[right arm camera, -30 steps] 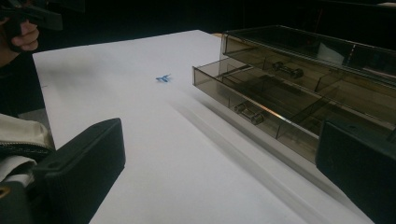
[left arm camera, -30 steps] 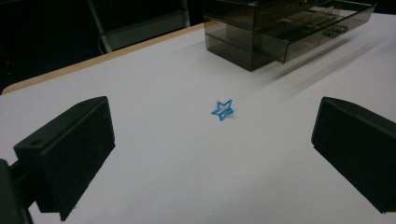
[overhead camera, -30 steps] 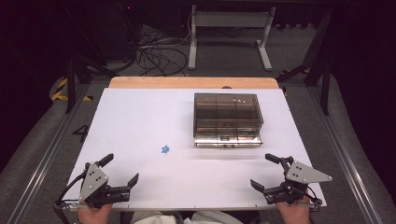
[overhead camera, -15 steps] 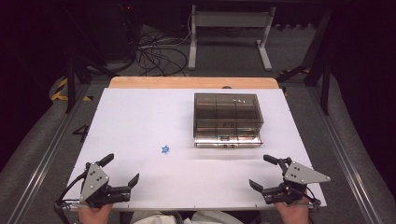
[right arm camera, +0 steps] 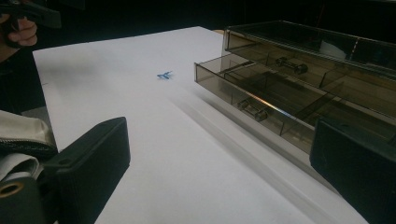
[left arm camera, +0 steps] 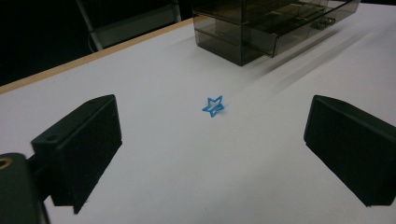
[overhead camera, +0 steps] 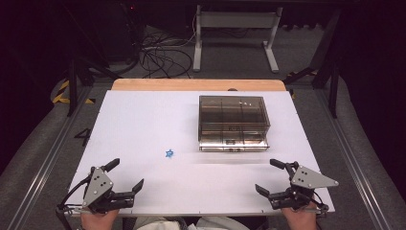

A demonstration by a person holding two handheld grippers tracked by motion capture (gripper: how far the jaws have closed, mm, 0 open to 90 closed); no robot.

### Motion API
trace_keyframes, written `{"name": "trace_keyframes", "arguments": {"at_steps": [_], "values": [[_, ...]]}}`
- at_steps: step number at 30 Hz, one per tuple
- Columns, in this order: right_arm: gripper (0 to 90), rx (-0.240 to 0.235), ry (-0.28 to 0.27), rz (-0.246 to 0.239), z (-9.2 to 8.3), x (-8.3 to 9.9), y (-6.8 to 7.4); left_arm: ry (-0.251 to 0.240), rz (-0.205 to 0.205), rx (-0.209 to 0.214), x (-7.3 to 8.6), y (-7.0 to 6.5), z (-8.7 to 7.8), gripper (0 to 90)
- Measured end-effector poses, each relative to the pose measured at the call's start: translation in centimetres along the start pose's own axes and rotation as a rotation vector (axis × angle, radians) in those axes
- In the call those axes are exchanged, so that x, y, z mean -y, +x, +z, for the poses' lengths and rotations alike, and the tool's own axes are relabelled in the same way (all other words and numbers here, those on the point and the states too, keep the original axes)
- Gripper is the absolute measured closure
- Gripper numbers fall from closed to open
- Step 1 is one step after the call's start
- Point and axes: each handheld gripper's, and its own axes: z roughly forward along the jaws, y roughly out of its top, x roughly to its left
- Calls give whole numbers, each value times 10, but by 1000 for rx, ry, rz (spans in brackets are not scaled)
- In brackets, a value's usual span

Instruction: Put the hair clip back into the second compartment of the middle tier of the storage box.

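Your left tongs (overhead camera: 125, 178) sit at the lower left of the high view, low over the near edge of the white bench (overhead camera: 143, 115), with the jaws spread wide and nothing between them. Your right tongs (overhead camera: 271, 176) sit at the lower right of that view, likewise wide and empty, well apart from the left pair. The small blue star (overhead camera: 169, 153) lies on the bare bench surface left of centre, ahead of your left tongs and apart from them; in the left gripper view the star (left arm camera: 213, 106) shows in the middle of the frame, between and beyond the two black jaws, tilted up on its points. The smoky transparent drawer box (overhead camera: 232, 122) stands right of centre in the high view, well apart from the star, with its lower drawer (overhead camera: 233, 142) pulled out toward you. In the right gripper view the box (right arm camera: 317, 51) runs along the upper right, its open drawer (right arm camera: 261, 100) showing dividers inside, and the star (right arm camera: 164, 74) lies at upper centre.
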Motion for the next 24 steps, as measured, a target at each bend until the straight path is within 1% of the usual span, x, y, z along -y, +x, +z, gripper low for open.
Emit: {"name": "trace_keyframes", "arguments": {"at_steps": [3, 4, 6, 10, 11, 12, 13, 15, 19, 20, 21, 24], "values": [[56, -1, 5, 1, 1, 0, 0, 1, -17, 20, -2, 1, 1, 62], [56, -3, 4, 1, 1, 0, 0, 2, -32, 34, -3, 2, 2, 62], [56, -3, 6, -1, 1, 1, 0, 3, -43, 47, -5, 3, 3, 62], [56, 0, 5, 0, 0, 1, 1, 14, -29, 57, -12, 4, 5, 70], [56, 1, 5, 0, 0, 1, 1, 13, -32, 66, -13, 4, 6, 70], [56, 2, 7, -1, 0, 1, 1, 13, -32, 66, -13, 4, 6, 71], [56, 0, 9, 0, 0, 1, 1, 18, -42, 97, -17, 5, 9, 71], [56, 1, 11, 1, 1, 1, 1, 24, -44, 113, -21, 6, 12, 71], [56, 0, 13, -4, 2, 1, 2, 35, -42, 118, -29, 7, 18, 70], [56, -1, 14, -5, 2, 1, 3, 35, -42, 118, -29, 7, 18, 71], [56, -1, 15, -4, 2, 1, 3, 33, -34, 121, -33, 8, 20, 71], [56, -2, 16, -1, 1, 1, 2, 49, -18, 131, -40, 8, 23, 83]]}}
